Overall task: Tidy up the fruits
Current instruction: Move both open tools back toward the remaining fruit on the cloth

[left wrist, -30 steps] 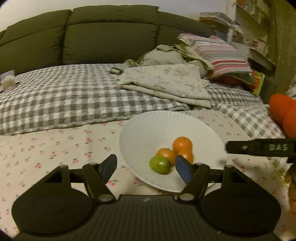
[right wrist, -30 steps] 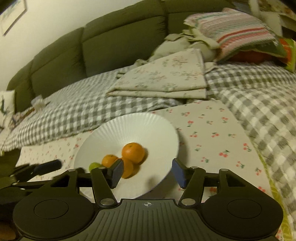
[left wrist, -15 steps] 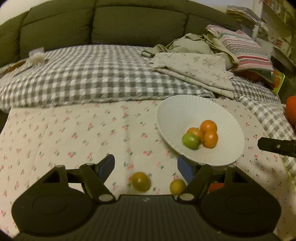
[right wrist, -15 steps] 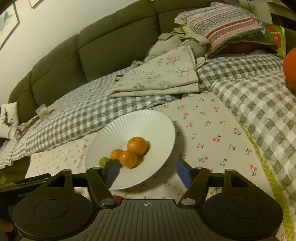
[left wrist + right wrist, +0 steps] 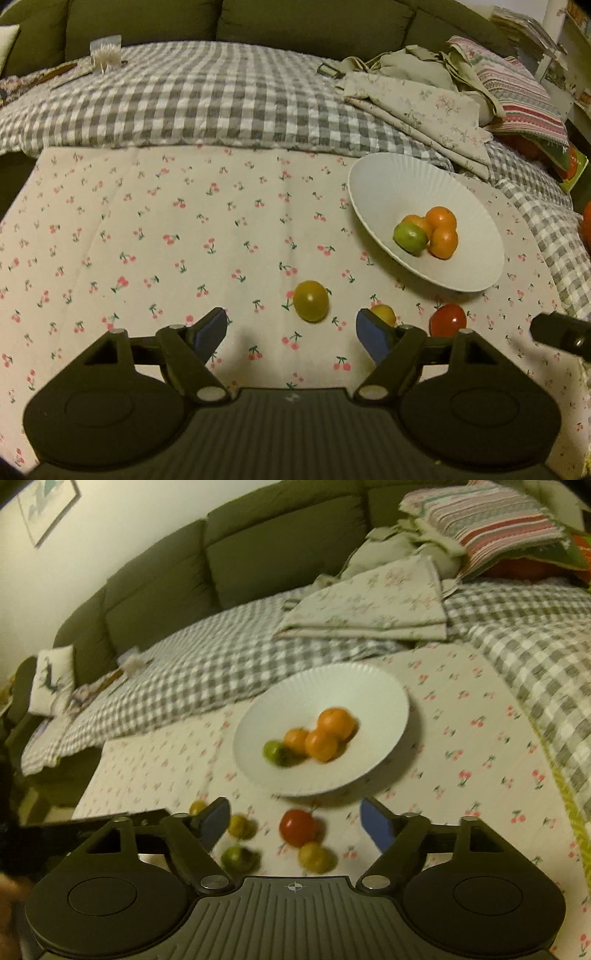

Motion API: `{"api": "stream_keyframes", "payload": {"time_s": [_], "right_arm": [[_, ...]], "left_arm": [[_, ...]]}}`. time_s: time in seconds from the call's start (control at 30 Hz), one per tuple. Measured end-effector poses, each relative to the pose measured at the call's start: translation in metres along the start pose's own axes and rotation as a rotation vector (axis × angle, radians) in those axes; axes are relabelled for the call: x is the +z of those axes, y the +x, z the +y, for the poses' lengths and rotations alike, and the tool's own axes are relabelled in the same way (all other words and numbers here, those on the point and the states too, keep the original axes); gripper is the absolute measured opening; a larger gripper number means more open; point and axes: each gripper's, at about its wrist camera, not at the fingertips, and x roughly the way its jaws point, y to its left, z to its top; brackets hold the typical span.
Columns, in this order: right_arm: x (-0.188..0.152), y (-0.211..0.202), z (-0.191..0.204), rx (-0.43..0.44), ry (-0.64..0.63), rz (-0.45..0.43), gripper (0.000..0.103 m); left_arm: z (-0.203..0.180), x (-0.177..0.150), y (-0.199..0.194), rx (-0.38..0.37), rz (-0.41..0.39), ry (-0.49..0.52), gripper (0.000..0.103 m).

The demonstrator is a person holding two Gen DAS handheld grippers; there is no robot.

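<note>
Left tool: jaws are opening, nothing between the pads; it is hanging over the cherry-print cloth.
Right tool: jaws are opening too, empty; the red fruit is sitting on the cloth in the gap ahead, untouched.
Loose fruit, near: a yellow-green fruit is lying just ahead of the left tool; a small yellow one is peeking past its right finger. The right view is showing two or three more yellowish ones near the red fruit, blurred.
Plate: white, ribbed, beyond the loose fruit; it is holding three oranges and a green fruit, all touching.
Step in hand: likely lining up for a fresh pick, several pieces not yet on the plate.
Next move: probably lowering one tool around a single fruit, closing gently; round fruit may be rolling on soft cloth.
Room: open cloth to the left; the plate's near rim is crowding the red fruit. The checked blanket and folded linen are lying farther back, clear of the work.
</note>
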Motion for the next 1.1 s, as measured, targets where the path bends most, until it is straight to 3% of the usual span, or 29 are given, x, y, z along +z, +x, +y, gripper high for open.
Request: {"api": "stream_keyframes", "payload": {"time_s": [0.13, 0.3, 0.67, 0.8, 0.97, 1.03, 1.1], "right_arm": [[-0.003, 0.006, 0.000, -0.014, -0.010, 0.033, 0.087], [-0.007, 0.008, 0.001, -0.023, -0.033, 0.050, 0.093], [-0.022, 0.036, 0.009, -0.079, -0.110, 0.129, 0.095], [-0.023, 0.038, 0.010, -0.088, -0.125, 0.119, 0.095], [-0.024, 0.043, 0.009, -0.084, -0.138, 0.130, 0.092], [-0.026, 0.046, 0.010, -0.084, -0.149, 0.139, 0.087], [-0.027, 0.050, 0.011, -0.086, -0.156, 0.147, 0.081]], "left_arm": [[-0.001, -0.002, 0.004, 0.008, -0.003, 0.001, 0.089], [-0.004, -0.003, 0.015, 0.035, -0.008, 0.007, 0.094], [-0.018, -0.002, 0.046, 0.098, -0.041, 0.096, 0.093], [-0.022, -0.002, 0.050, 0.117, -0.059, 0.137, 0.089], [-0.026, -0.004, 0.056, 0.111, -0.055, 0.165, 0.074], [-0.027, -0.006, 0.060, 0.102, -0.046, 0.178, 0.062], [-0.028, -0.007, 0.061, 0.093, -0.050, 0.178, 0.058]]}}
